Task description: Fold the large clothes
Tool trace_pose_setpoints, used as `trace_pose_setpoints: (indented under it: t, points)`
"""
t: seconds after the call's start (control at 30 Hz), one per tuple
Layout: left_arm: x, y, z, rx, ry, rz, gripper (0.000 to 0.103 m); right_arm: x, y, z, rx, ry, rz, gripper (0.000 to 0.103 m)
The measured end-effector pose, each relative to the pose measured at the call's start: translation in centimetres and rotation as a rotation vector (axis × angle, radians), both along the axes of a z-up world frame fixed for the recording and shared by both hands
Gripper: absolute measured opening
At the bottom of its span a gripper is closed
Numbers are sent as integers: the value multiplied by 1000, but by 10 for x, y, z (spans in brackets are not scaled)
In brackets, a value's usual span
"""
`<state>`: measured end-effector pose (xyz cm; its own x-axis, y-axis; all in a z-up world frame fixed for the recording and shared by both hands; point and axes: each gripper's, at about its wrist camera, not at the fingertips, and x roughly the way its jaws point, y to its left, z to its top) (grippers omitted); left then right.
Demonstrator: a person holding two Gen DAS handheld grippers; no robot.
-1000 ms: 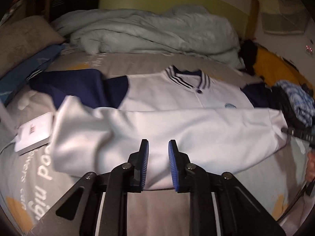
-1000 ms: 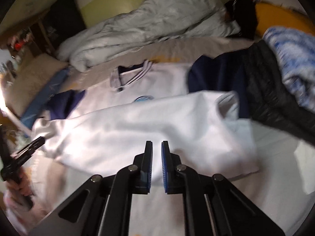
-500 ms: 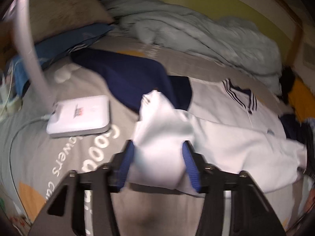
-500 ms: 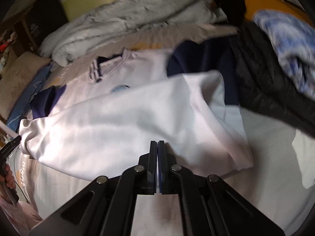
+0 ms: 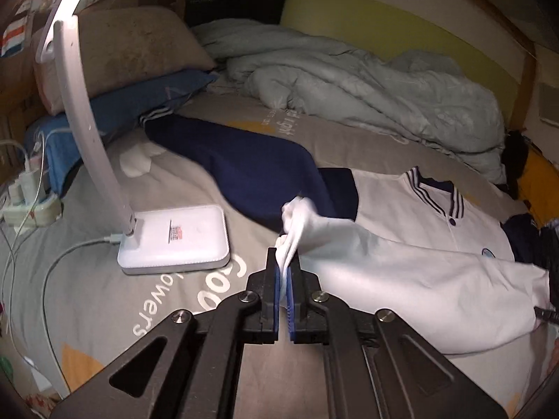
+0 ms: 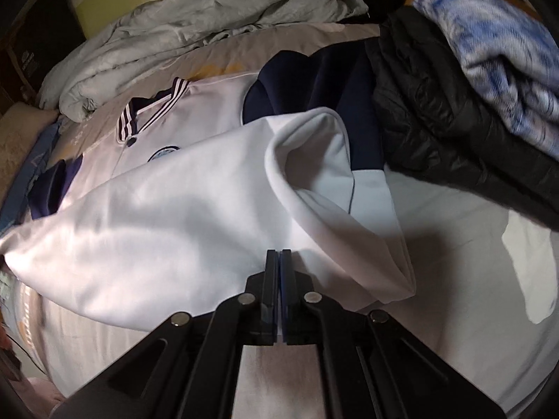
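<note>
Grey printed bedding covers the bed (image 5: 104, 300) that fills both views, with a rumpled pale quilt (image 5: 349, 80) heaped along the far side under a yellow-green wall. At the upper left of the left wrist view a tan pillow (image 5: 132, 42) sits on a blue one (image 5: 132, 104), and a white desk lamp (image 5: 174, 241) stands on the bedding at left centre, its curved arm rising to a bright glow at the top left corner and its cable trailing toward the left edge. Spread across the middle of the bed lies the white jacket (image 5: 419, 279) with navy sleeves and a striped collar; its lower part is doubled up over the chest, and one navy sleeve (image 5: 251, 167) stretches toward the pillows. The left gripper (image 5: 283, 262), low in the centre of its frame, has its fingers pressed together on a bunched white corner of the jacket's hem, which stands up in a small peak above them. In the right wrist view the right gripper (image 6: 278, 262) has its fingers fully together at the near edge of the folded white cloth; whether any fabric is pinched between them I cannot tell. To the upper right of that frame a black puffer garment (image 6: 436, 104) and a blue-and-white fuzzy blanket (image 6: 496, 52) are piled beside the jacket.
</note>
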<state>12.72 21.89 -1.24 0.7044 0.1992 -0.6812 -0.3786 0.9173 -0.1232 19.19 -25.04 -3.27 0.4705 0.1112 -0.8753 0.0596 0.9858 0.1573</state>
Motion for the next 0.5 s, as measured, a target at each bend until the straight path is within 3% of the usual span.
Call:
trace_pose_setpoints:
  t: [0.13, 0.23, 0.37, 0.43, 0.5]
  points:
    - [17, 1, -37, 13, 166, 19, 5, -1, 4, -1, -36, -6, 12, 1]
    - [7, 2, -21, -40, 31, -13, 5, -5, 5, 7, -54, -51, -1, 3]
    - [-8, -14, 12, 54, -133, -72, 7, -15, 6, 28, -69, -173, 19, 13]
    - [-3, -20, 19, 42, -155, -127, 7, -16, 7, 33, -33, -198, 35, 18]
    - [16, -29, 15, 46, -107, -160, 7, -16, 10, 34, -17, -208, 48, 20]
